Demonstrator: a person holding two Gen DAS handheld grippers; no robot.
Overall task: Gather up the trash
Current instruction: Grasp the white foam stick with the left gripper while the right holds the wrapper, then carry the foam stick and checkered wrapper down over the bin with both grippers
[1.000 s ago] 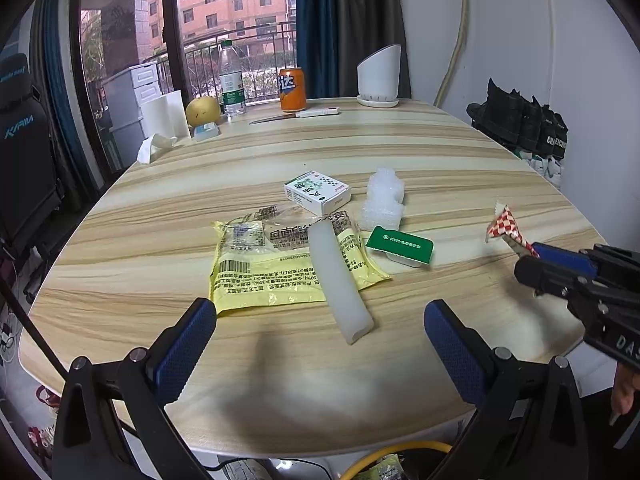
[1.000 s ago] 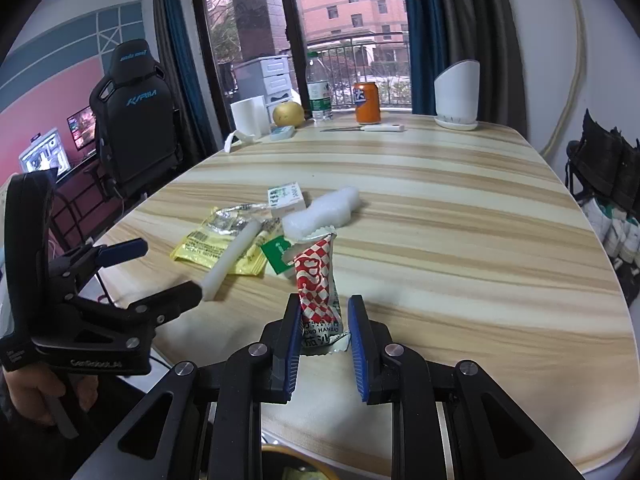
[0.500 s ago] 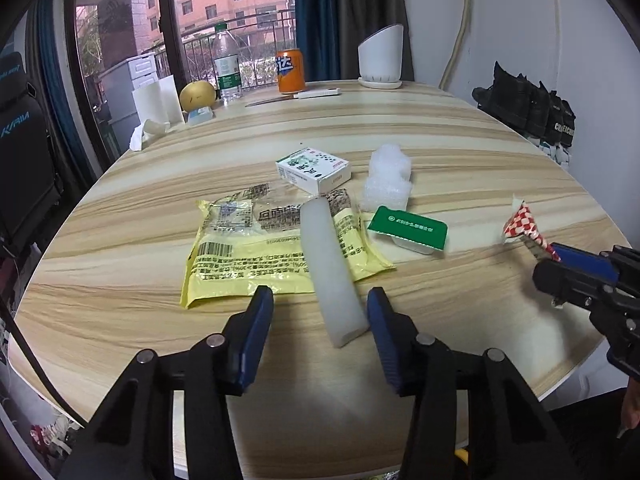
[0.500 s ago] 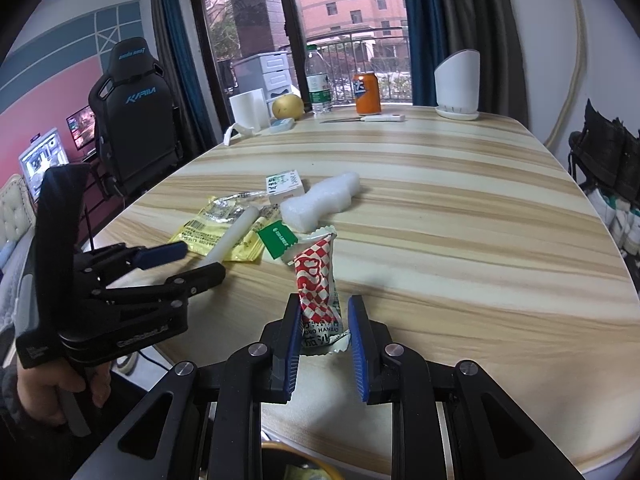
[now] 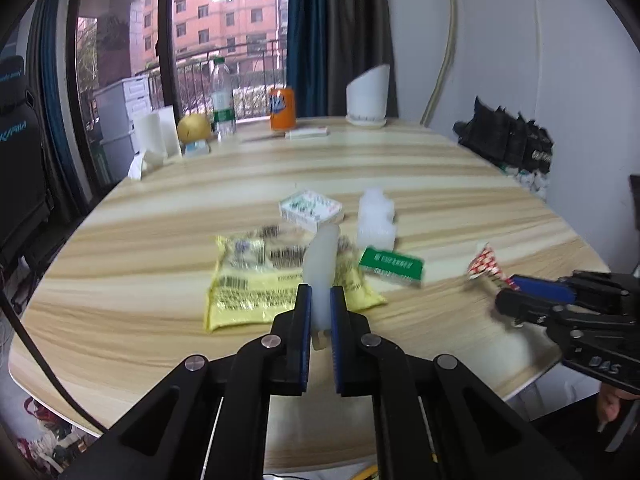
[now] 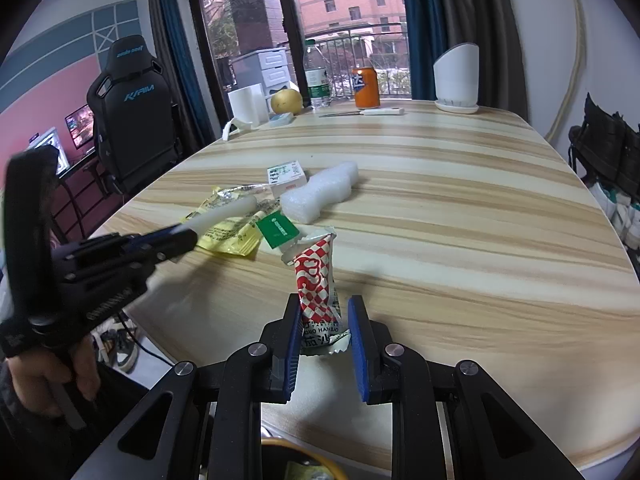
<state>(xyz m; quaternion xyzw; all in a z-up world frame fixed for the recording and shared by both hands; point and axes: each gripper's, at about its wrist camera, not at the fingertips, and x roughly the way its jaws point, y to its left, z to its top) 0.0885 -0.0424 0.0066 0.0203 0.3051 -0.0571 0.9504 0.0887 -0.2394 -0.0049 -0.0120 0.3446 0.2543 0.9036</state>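
My left gripper (image 5: 320,292) has its jaws closing on the near end of a long white foam strip (image 5: 322,256), and the pads press on it. The strip lies over a yellow plastic bag (image 5: 248,280) on the wooden table (image 5: 440,168). My right gripper (image 6: 324,304) is shut on a red-and-white checked wrapper (image 6: 316,276), which stands upright near the table's front edge. Beside the bag lie a green-topped packet (image 5: 392,266), a small white box (image 5: 311,210) and a white foam block (image 5: 376,216). The right wrist view shows the left gripper (image 6: 180,240) holding the strip (image 6: 224,212).
At the table's far end stand an orange can (image 5: 282,108), a water bottle (image 5: 222,104), a yellow fruit (image 5: 194,128), a tissue box (image 5: 160,136) and a white cup-shaped device (image 5: 368,96); a knife (image 6: 364,112) lies there. A gaming chair (image 6: 136,120) stands left. Black bags (image 5: 508,140) sit right.
The left gripper went from wide open to closed on the foam strip's near end, moving in towards it. The right gripper kept still with the checked wrapper.
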